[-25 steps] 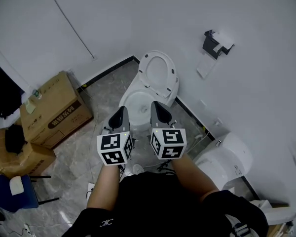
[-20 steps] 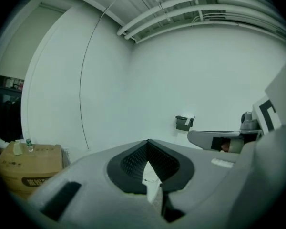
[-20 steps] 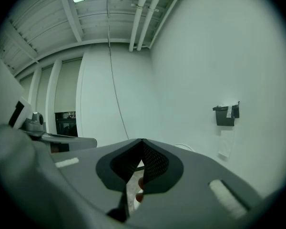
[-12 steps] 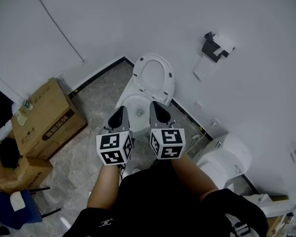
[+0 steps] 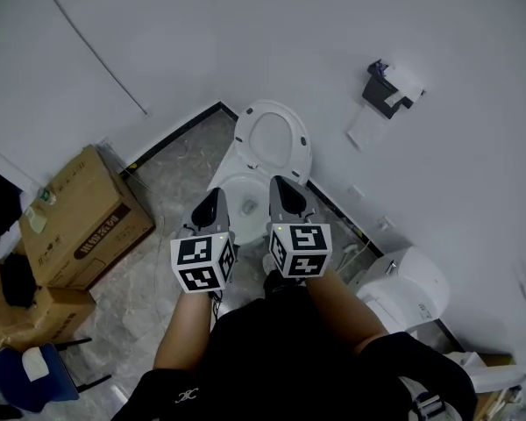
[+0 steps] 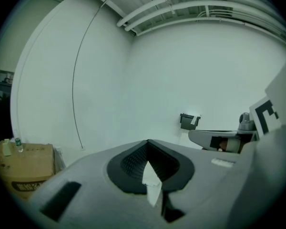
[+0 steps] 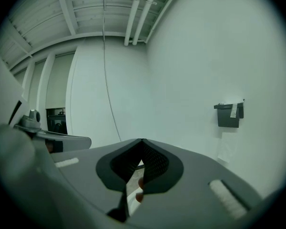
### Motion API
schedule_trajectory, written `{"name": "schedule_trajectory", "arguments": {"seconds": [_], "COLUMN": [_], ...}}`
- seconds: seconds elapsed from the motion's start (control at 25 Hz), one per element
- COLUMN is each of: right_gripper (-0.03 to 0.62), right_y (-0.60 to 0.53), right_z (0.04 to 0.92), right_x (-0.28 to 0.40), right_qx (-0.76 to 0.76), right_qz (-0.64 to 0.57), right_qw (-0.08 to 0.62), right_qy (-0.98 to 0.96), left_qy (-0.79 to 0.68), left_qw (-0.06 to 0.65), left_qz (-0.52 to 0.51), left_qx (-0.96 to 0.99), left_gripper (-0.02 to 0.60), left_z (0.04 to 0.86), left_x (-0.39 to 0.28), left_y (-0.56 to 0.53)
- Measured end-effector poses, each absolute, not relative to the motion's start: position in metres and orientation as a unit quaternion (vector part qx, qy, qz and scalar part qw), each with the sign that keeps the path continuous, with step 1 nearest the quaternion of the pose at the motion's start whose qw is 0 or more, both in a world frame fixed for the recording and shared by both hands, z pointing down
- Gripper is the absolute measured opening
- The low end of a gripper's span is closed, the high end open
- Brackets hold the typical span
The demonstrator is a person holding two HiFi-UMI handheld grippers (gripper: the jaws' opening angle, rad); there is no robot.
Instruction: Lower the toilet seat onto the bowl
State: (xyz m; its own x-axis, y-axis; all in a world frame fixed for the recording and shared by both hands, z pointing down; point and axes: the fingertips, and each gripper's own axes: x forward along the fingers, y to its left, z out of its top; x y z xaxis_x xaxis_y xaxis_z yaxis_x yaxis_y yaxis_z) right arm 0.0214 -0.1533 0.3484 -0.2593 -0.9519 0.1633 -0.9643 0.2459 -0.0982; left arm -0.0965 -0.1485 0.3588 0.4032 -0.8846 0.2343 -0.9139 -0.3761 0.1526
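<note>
The white toilet stands against the wall with its seat (image 5: 273, 139) raised upright and the bowl (image 5: 237, 191) open below it. My two grippers hover side by side above the front of the bowl, touching nothing. The left gripper (image 5: 214, 202) is shut and empty, and its jaws meet at the tip (image 6: 148, 142) in the left gripper view. The right gripper (image 5: 284, 189) is also shut with nothing in it, its tips together (image 7: 142, 141) in the right gripper view. The toilet itself is hidden behind the jaws in both gripper views.
A black toilet-paper holder (image 5: 387, 84) hangs on the wall to the right. Cardboard boxes (image 5: 83, 216) stand on the floor at left, with a blue stool (image 5: 22, 374) below them. A white round bin (image 5: 405, 286) sits right of the toilet.
The head view has shifted a little, so the toilet and boxes sit slightly differently in frame. Both grippers stay shut, side by side over the bowl.
</note>
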Motion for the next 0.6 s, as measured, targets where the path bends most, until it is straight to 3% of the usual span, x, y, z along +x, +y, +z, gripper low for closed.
{"name": "schedule_trajectory", "arguments": {"seconds": [0.6], "right_gripper": [0.009], "right_y": [-0.309], "right_z": [0.389], "right_x": [0.134], "right_qx": [0.631], "right_qz": [0.068], "right_qw": [0.108], "right_qy": [-0.765], "left_qy": [-0.570], "left_qw": [0.125], "left_qz": [0.056], "left_qx": [0.810], "left_gripper": [0.008], "left_z": [0.355], "left_x": [-0.046], "left_y": [-0.276]}}
